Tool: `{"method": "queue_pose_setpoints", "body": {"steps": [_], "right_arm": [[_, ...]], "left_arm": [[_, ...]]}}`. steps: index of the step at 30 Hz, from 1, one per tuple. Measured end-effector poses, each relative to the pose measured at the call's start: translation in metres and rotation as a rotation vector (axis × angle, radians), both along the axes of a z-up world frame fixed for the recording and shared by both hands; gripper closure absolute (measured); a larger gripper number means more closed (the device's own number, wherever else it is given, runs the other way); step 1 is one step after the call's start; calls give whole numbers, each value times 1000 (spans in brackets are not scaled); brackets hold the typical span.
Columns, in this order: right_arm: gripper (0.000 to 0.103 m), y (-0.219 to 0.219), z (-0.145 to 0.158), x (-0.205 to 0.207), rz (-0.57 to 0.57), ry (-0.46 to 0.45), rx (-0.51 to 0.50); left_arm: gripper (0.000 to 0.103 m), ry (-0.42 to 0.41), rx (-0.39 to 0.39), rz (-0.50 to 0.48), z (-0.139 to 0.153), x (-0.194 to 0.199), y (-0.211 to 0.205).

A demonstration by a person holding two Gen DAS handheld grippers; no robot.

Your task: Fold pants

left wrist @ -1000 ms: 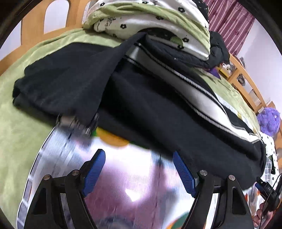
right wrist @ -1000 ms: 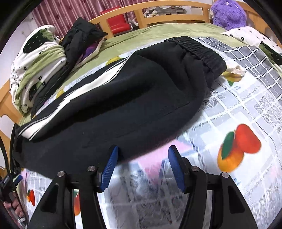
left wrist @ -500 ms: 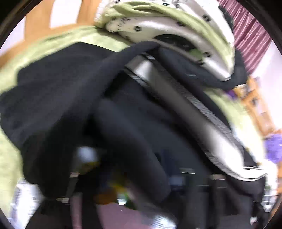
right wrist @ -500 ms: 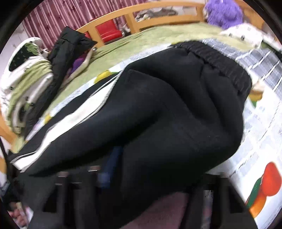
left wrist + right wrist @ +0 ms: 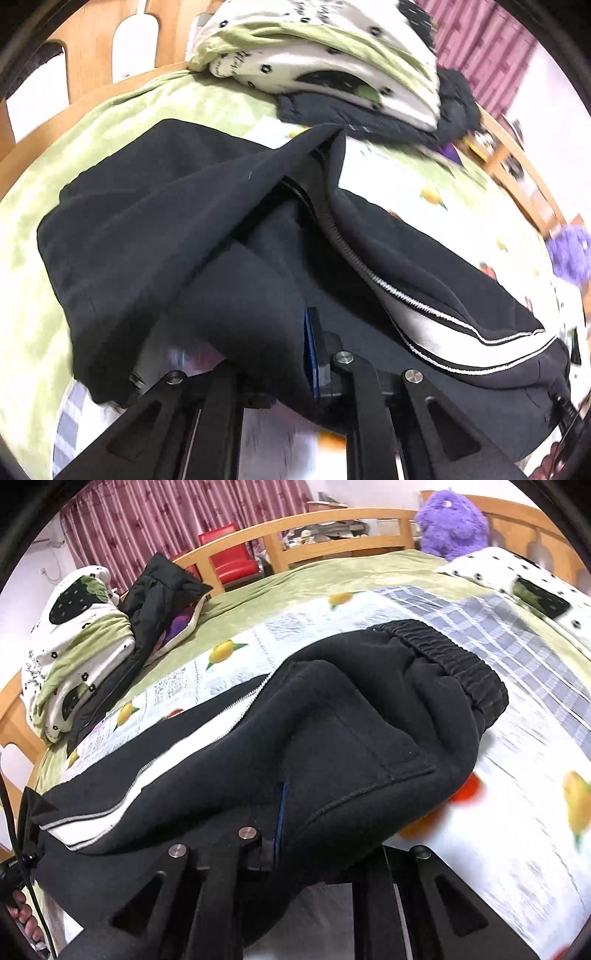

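Both grippers, apart 1 s ago, have just been closing; left gripper [image 5: 295,354] and right gripper [image 5: 295,812] now clamp the near edge of the pants [image 5: 332,738], lifted off the fruit-print sheet [image 5: 517,812]. Pants: thick, soft, floppy, prob. heavyish; grip by edge, both ends.

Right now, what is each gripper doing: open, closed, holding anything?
Left gripper: jaws have just been closing, now shut on the near edge of the black pants.
Right gripper: jaws have just been closing, now shut on the pants near the waistband.

Fruit-print bed [image 5: 498,856] under black pants [image 5: 332,738], bedding pile [image 5: 74,653]
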State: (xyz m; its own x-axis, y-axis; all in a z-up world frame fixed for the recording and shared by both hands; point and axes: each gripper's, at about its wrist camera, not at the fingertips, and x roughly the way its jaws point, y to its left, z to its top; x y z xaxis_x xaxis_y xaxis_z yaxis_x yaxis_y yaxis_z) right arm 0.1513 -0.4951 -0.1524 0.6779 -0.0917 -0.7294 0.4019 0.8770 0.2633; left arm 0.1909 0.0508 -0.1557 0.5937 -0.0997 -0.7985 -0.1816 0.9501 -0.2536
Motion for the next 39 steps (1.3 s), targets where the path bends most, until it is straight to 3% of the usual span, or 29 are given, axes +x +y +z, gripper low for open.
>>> {"method": "queue_pose_setpoints", "body": {"steps": [6,13,16,19,24,27,29,30,31,33,39], "right_arm": [[90,-28,-6,-101,-55,28,-8],[89,-53,-9,-183,-77,38,-35],[82,-62,-18,-193,-82,55,-8],[72,-61,-29,-193,-65,128,0],[71,-38,-13,-216,-48,128,-148],[71,-30,0,-228,-60,104,-170],[70,-25,7,-230,-67,90,-173],[66,-23,10,-229,-70,83,-175],[64,-20,13,-228,-73,78,-177],[59,-12,17,-226,-83,69,-179],[58,9,27,-230,-81,60,-216]], "left_arm": [[91,27,-18,-74,-4,-72,-24],[90,20,-43,-109,-10,-133,-50],[82,40,-11,-123,-13,-141,-51],[79,63,-6,-136,-8,-148,-44],[73,-8,34,-159,13,-175,-28],[73,-60,85,-116,25,-187,-13],[65,-109,106,-89,34,-197,3],[52,-115,115,-86,36,-199,8],[46,-116,127,-79,37,-200,14],[46,-125,140,-72,35,-201,24],[46,-93,163,-172,9,-190,18]]}}
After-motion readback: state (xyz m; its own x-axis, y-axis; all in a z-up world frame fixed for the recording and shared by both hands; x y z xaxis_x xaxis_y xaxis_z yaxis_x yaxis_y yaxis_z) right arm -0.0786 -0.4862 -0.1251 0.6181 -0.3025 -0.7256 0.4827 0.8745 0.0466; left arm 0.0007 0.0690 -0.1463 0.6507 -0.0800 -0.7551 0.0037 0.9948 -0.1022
